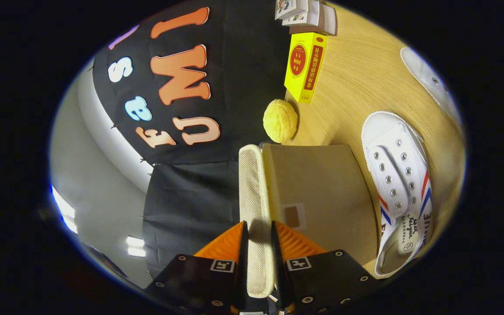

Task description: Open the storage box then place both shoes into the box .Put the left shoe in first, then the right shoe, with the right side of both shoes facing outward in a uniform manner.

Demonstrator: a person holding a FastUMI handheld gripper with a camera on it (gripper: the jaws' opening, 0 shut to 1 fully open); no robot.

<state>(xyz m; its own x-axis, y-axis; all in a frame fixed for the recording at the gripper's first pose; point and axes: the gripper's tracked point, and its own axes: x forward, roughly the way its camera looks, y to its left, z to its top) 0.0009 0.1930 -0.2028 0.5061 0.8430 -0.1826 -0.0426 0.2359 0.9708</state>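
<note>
Evidently the opening step is in hand: the storage box [322,188] lid [254,218] is pinched edge-on between the gripper [258,245] fingers. Next, the lid is probably to be swung fully back before the near shoe [403,192] is fetched.

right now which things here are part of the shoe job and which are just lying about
Job: fingers shut on box lid; storage box; near shoe; far shoe.
Lying about: yellow ball; yellow carton; small boxes.

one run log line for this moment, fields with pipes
phase: opening box | gripper: shut on lid edge | storage box: lid raised | white shoe: on table beside box
</note>
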